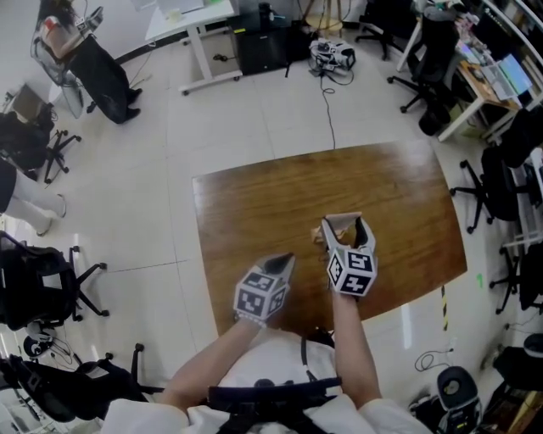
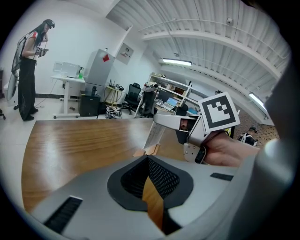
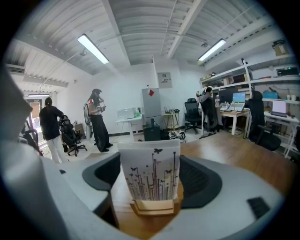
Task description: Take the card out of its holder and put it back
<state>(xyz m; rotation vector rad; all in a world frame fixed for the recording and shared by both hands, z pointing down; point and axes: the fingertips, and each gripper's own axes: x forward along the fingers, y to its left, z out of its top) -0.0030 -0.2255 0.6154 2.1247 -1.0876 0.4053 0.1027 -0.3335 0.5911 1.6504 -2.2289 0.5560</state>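
Observation:
A white card (image 3: 150, 180) printed with thin stems and butterflies stands upright in a small wooden holder (image 3: 152, 206) on the brown wooden table (image 1: 254, 203). My right gripper (image 3: 150, 161) straddles the card from above, its jaws set wide, and each side edge of the card meets a pad. From the head view, the right gripper (image 1: 344, 223) sits near the table's front right with the card (image 1: 340, 224) and holder (image 1: 320, 238) at its tips. My left gripper (image 1: 284, 261) hovers just left of them, shut and empty. The left gripper view shows the card (image 2: 155, 136) slanting down from the right gripper's jaw to the holder (image 2: 146, 151).
The table's front edge (image 1: 280, 326) lies close under both grippers. Office chairs (image 1: 51, 288) and desks (image 1: 191, 21) ring the table on the tiled floor. A person (image 3: 97, 119) stands far off beyond the table, and another (image 3: 49, 129) is by a chair.

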